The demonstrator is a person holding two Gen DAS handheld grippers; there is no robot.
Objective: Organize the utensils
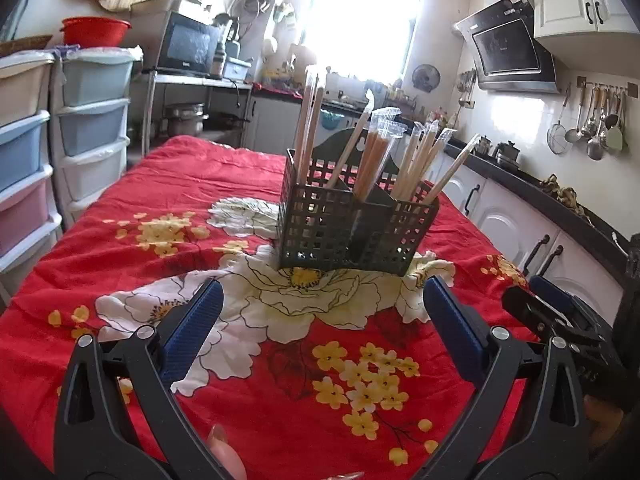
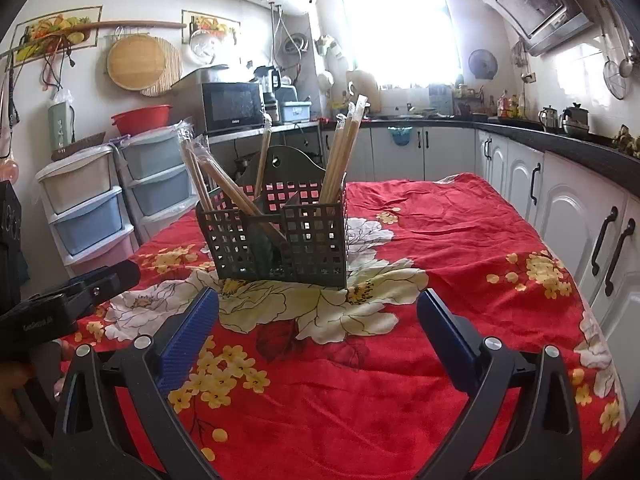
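Note:
A dark lattice utensil caddy [image 1: 352, 228] stands on the red floral tablecloth [image 1: 200, 184]. Several wrapped wooden chopsticks [image 1: 376, 156] stand upright or leaning in its compartments. My left gripper [image 1: 322, 300] is open and empty, just short of the caddy. In the right wrist view the caddy [image 2: 280, 236] sits ahead, with the chopsticks [image 2: 340, 152] leaning out of it. My right gripper [image 2: 318, 308] is open and empty, close in front of it. Each gripper shows in the other's view: the right one [image 1: 560, 320], the left one [image 2: 68, 300].
Plastic drawer towers [image 1: 92, 120] stand left of the table. White cabinets under a black counter [image 2: 560, 184] run along the right. A microwave [image 2: 232, 106] and a red bowl [image 1: 94, 30] sit at the back left. Hanging ladles [image 1: 592, 120] are on the right wall.

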